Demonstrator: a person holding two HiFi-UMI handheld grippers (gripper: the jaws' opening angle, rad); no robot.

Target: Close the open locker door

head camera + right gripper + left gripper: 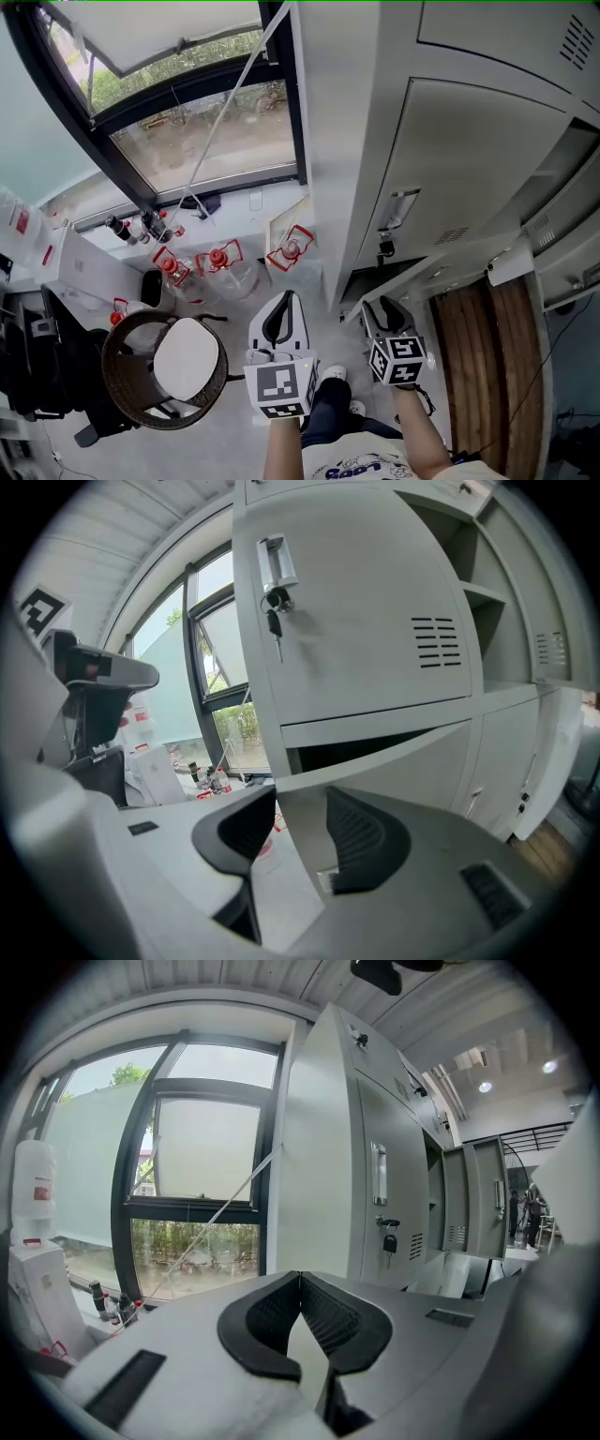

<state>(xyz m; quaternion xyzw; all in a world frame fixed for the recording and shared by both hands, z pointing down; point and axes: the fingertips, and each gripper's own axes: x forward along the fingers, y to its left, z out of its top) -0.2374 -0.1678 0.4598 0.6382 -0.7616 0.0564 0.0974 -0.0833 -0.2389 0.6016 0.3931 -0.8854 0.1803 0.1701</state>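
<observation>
left gripper [301,1282] is empty, fingers shut tip to tip, pointing toward the window [202,1162]. right gripper [302,806] has its fingers wide, with the free edge of the open lower door [412,771] between them.

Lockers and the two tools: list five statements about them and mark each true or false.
1. A key hangs from the lock of the upper door. True.
2. The left tool's jaws stand wide apart. False: they meet at the tips, with nothing between them.
3. The right tool's jaws are apart. True.
4. The lower door is fully shut. False: it stands ajar, with a dark gap above it.
5. The floor by the window is bare. False: bottles with red handles stand there.
</observation>
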